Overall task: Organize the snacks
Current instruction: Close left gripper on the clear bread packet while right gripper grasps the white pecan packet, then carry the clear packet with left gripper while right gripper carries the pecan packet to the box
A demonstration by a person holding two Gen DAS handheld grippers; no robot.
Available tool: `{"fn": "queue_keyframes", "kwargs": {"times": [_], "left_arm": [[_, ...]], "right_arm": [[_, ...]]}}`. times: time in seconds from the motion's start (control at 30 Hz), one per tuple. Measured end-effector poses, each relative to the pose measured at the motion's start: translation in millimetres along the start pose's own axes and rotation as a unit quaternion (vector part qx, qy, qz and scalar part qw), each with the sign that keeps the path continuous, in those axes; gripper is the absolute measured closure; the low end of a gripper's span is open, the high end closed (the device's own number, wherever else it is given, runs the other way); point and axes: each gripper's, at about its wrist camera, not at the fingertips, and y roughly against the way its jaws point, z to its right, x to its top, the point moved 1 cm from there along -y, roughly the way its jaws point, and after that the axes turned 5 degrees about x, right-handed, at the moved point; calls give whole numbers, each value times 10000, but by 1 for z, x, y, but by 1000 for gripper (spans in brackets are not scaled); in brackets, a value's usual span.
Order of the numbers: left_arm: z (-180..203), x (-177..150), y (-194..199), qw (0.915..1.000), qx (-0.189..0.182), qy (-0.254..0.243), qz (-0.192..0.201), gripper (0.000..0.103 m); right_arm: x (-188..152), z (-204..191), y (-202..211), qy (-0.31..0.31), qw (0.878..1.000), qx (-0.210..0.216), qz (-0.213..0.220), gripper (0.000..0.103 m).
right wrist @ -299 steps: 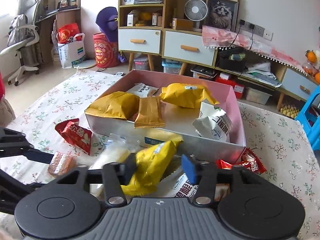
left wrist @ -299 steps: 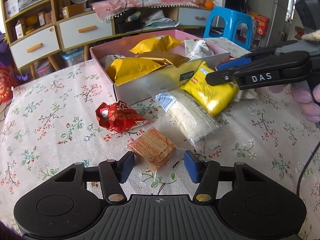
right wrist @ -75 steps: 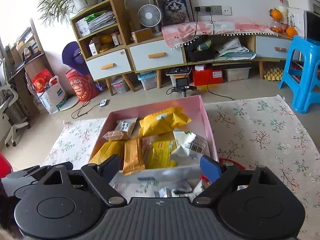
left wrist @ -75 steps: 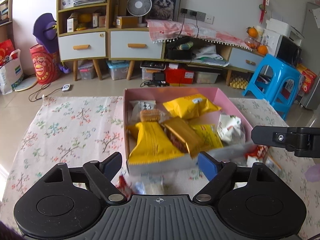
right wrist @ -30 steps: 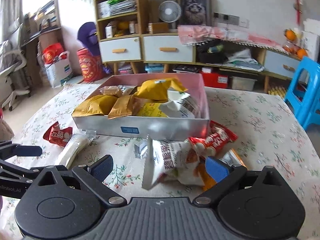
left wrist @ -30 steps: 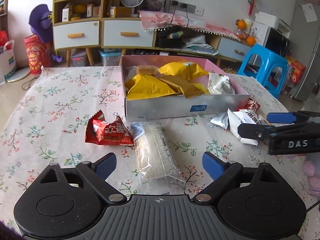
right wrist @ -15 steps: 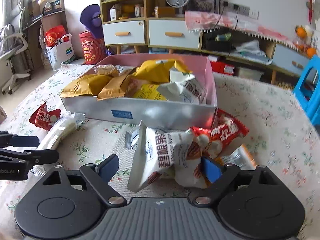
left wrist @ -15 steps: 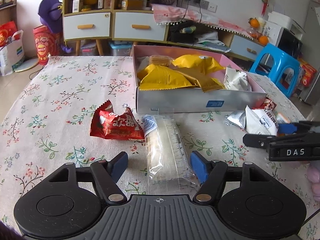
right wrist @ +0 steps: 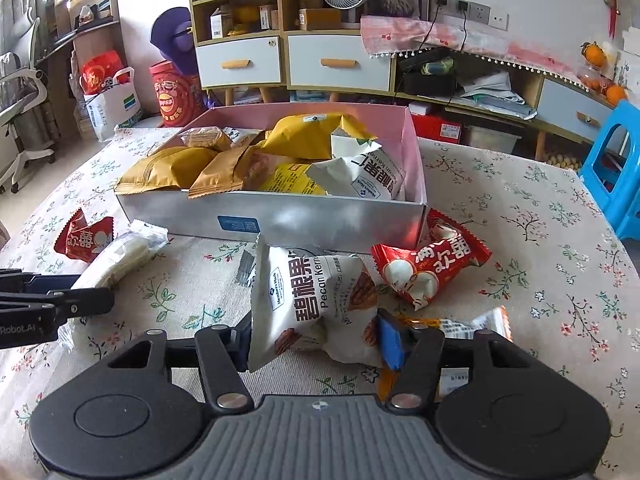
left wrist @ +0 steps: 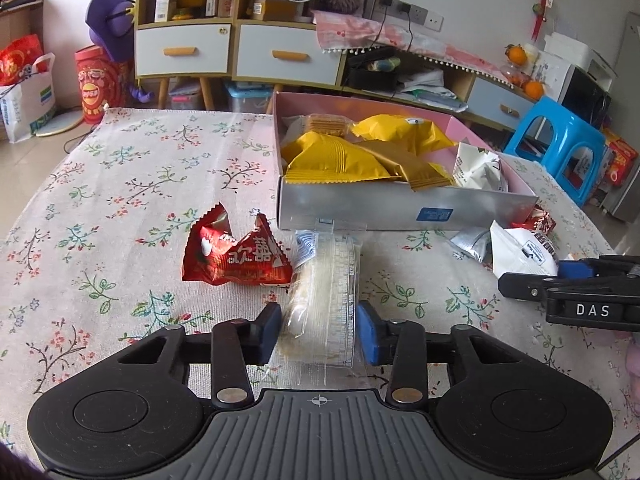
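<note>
A pink-lined box (left wrist: 400,204) on the floral tablecloth holds several yellow, gold and white snack packs; it also shows in the right wrist view (right wrist: 320,216). My left gripper (left wrist: 318,332) is shut on a clear pack of pale wafers (left wrist: 326,296) that lies on the cloth. A red candy pack (left wrist: 236,256) lies just left of it. My right gripper (right wrist: 314,340) is shut on a white pecan pack (right wrist: 316,296). A red candy pack (right wrist: 432,264) and an orange-white packet (right wrist: 472,324) lie beside it.
A small silver packet (left wrist: 472,242) lies by the box's front right corner. A blue stool (left wrist: 560,148) stands past the table's right edge. Cabinets with drawers (left wrist: 240,52) line the far wall.
Both grippers dropped from above the box to the table. Each set of jaws narrowed: the left closed on the wafer pack, the right on the pecan pack.
</note>
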Motion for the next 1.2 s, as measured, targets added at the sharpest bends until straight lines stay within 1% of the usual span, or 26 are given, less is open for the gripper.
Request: {"fn": "queue_keyframes", "kwargs": {"times": [0.17,0.63,0.7,0.83,0.93,1.0,1.1,1.13,1.17,1.2], "left_arm": [[0,0,5,10000,-3,-12,80,75],[-1,0,19,9997,-205,127,86,84],[-1,1,21,9996,-245,127,100,88],[0,1,26,9994,-298,134,152,93],[-1,1,27,9992,-312,168,156,94],[-2,0,27,9991,-317,185,193,92],[-2,-1,29,9988,-290,170,354,83],[-1,-1,29,9987,-297,134,386,77],[0,-1,29,9987,-289,95,418,67],[1,-1,29,9986,-266,55,451,62]], "right_arm": [[5,2,5,-175,9998,81,-10,56],[21,7,16,-870,9950,495,73,56],[23,7,18,-943,9939,563,96,56],[28,2,22,-977,9930,642,150,56],[30,-3,26,-959,9926,725,187,56],[32,-6,27,-968,9921,776,194,56],[33,-9,28,-926,9926,771,181,56],[33,-10,28,-917,9927,762,168,56],[32,-10,27,-917,9928,757,151,56],[33,-10,27,-918,9929,745,132,56]]}}
